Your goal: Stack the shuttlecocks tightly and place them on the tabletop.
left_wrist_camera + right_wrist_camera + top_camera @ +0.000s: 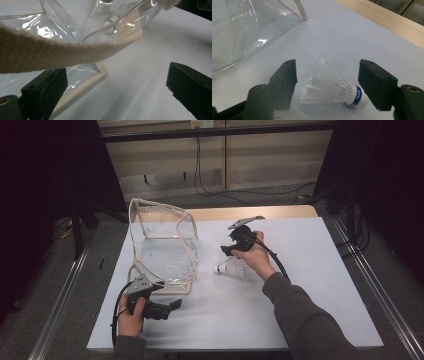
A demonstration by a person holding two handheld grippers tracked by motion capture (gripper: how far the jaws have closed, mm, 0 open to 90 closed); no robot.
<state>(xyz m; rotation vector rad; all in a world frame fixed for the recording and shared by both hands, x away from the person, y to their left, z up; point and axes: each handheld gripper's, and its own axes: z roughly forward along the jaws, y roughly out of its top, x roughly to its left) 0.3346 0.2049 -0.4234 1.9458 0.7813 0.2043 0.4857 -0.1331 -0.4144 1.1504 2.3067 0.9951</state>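
Feathered white shuttlecock [329, 86] lies beside clear, cream-edged plastic bag [162, 240].

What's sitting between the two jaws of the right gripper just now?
A white shuttlecock lies on its side on the table between the jaws of the right gripper, seen in the right gripper view; neither jaw touches it.

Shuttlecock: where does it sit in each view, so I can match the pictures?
High view: the shuttlecock lies on the white table, just under the right gripper, right of the clear bag.
Right gripper view: low centre, between the open jaws, untouched.
Left gripper view: I cannot make it out for certain.
Shared landmark: the clear bag's cream webbing trim.
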